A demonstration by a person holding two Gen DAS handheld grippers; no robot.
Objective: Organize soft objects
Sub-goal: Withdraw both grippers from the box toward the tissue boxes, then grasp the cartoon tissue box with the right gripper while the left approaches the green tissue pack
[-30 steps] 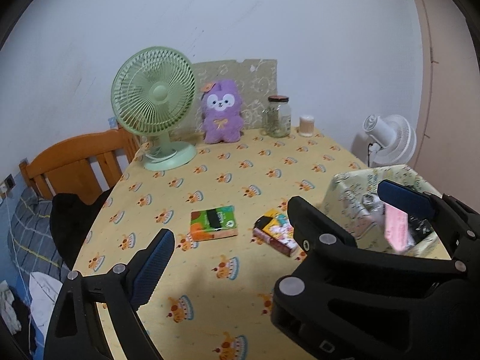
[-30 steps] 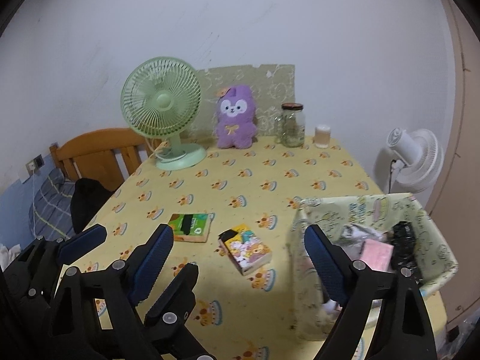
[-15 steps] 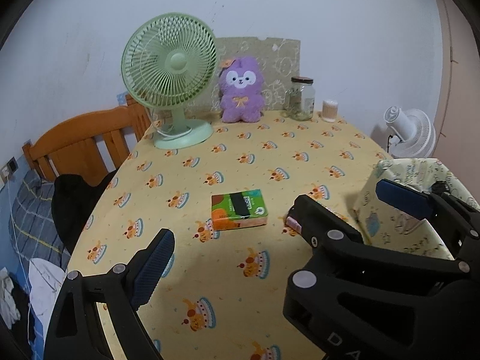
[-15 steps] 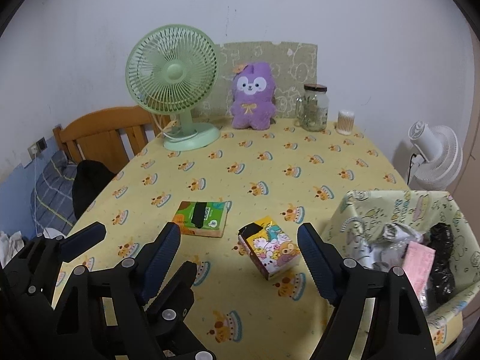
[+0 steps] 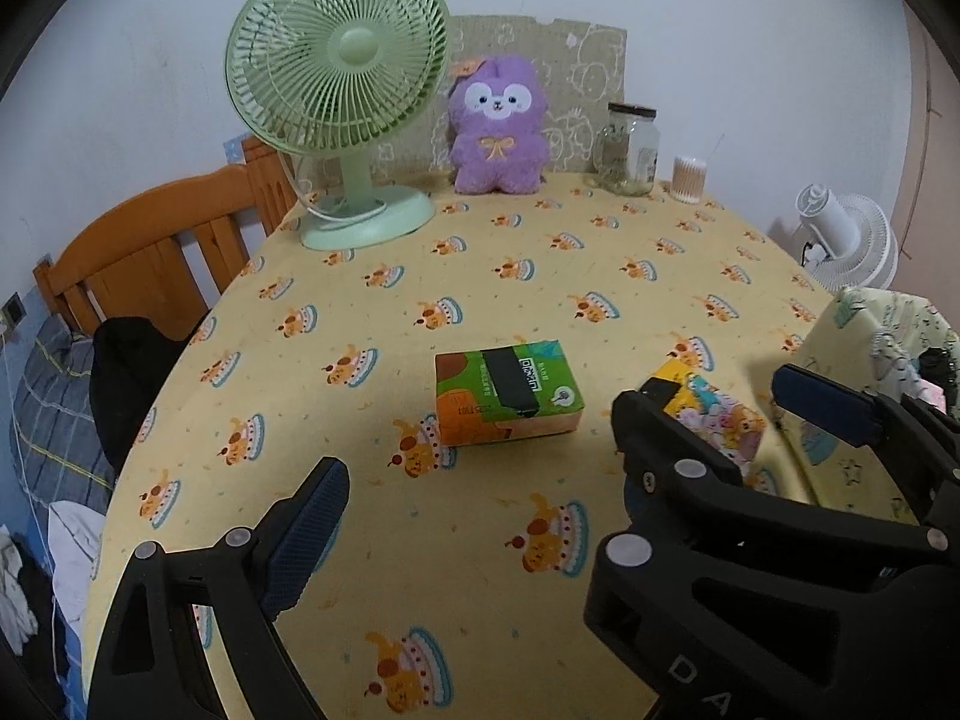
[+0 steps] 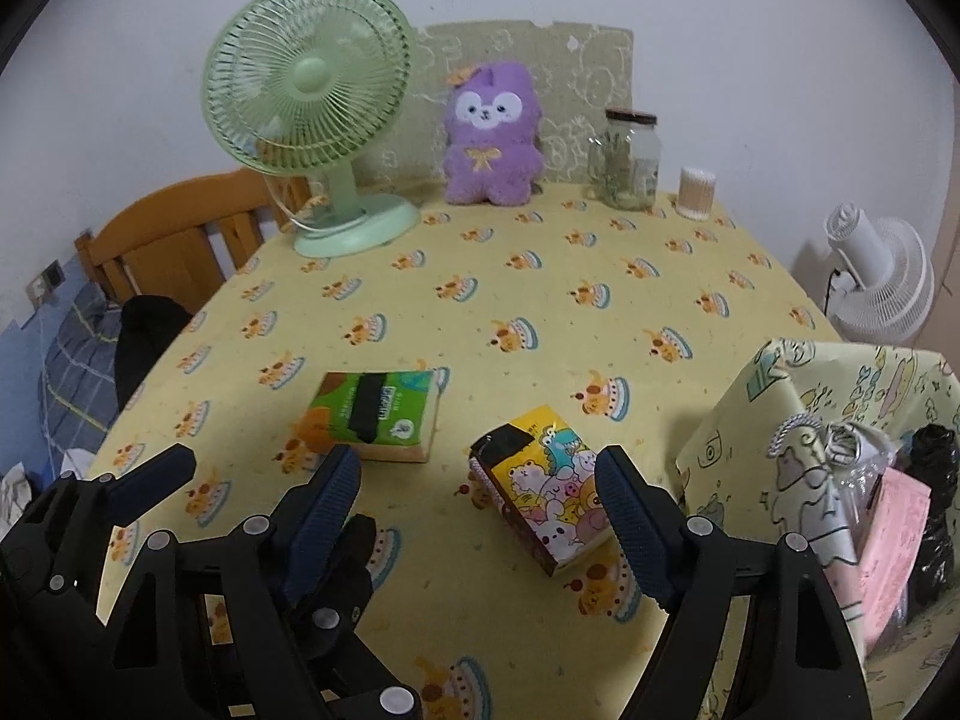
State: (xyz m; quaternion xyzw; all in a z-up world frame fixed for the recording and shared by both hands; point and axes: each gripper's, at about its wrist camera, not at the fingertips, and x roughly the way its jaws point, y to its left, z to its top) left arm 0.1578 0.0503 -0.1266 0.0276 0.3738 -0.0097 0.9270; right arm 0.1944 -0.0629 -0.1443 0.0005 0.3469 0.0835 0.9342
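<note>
A green-and-orange tissue pack [image 5: 507, 399] [image 6: 377, 415] lies flat mid-table. A yellow cartoon tissue pack [image 6: 543, 495] [image 5: 714, 414] lies to its right. A patterned fabric basket [image 6: 774, 384] [image 5: 864, 318] at the right edge holds a pink packet [image 6: 891, 546], black items and a white bag. My left gripper [image 5: 558, 462] is open and empty, above the table just short of the green pack. My right gripper [image 6: 480, 510] is open and empty, with its right finger [image 6: 630, 531] beside the yellow pack; it also shows in the left wrist view [image 5: 714, 420].
A green desk fan [image 5: 339, 78] stands at the back left. A purple plush [image 5: 495, 123], a glass jar [image 5: 627, 147] and a cotton swab tub [image 5: 687, 180] line the back edge. A wooden chair [image 5: 150, 252] is on the left, a white fan [image 5: 849, 246] on the right.
Both grippers have moved forward and lower toward the tissue packs, which now look larger and closer. Both stayed open. Nothing on the table moved.
</note>
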